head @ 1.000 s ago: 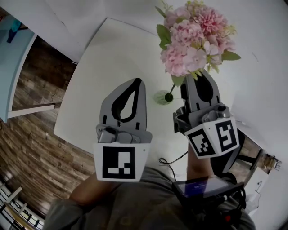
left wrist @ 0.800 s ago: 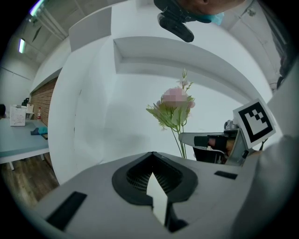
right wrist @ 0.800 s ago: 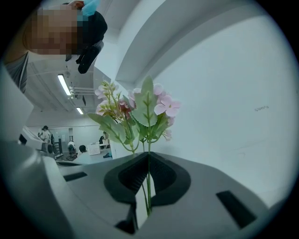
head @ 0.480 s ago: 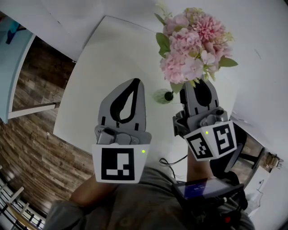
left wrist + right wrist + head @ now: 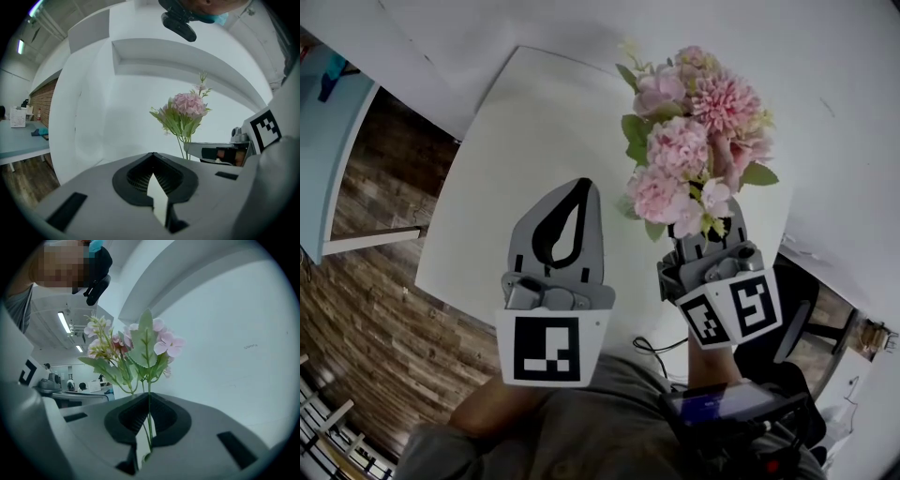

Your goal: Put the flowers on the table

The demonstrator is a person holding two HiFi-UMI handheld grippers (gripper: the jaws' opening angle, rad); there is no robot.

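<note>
Clenched on the stems of the pink bouquet (image 5: 689, 155), the right tool (image 5: 149, 397) has sunk toward the white worktop (image 5: 516, 141), its blooms now centre-right in the head view, so set-down looks close; the left tool (image 5: 584, 187) is closed and empty.

Flowers (image 5: 689, 150) over table (image 5: 516, 141), rightward

Both claws share one build: light grey plastic jaws tapering to a point, with black ribbed pads lining a teardrop hollow. At 6 o'clock of the jaws in the head view, each carries a white cube printed with black square markers. The left claw (image 5: 585, 186) shows one face of its cube (image 5: 547, 349), the right claw (image 5: 149, 395) two faces of its own. The person wears a grey-green top (image 5: 581, 431); a thin black cable (image 5: 649, 341) loops at its 12 o'clock
</note>
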